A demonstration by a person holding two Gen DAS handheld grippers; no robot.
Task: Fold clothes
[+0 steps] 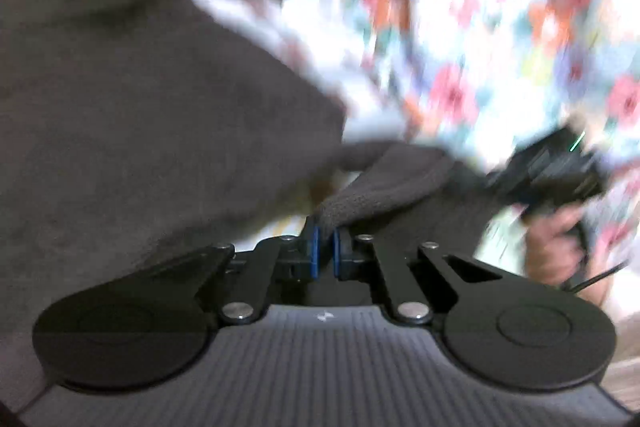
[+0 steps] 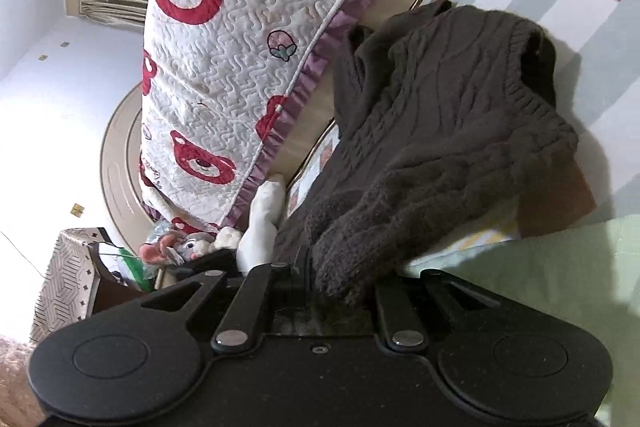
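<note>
Your left tongs and right tongs each pinch the dark knit sweater. A bear quilt fills the upper left; the sweater blocks centre frame.

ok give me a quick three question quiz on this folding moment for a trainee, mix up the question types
1. True or false: the left tongs are shut on a fold of the dark brown knit sweater.
2. Multiple choice: in the right wrist view, what is printed on the quilted cover beside the sweater? A) red bears B) blue stripes C) green leaves
3. Short answer: what do the right tongs grip?

Key
1. True: the blue pads pinch knit fabric between them.
2. A
3. The same dark brown knit sweater; its bunched edge covers the tips of the tongs.
</note>
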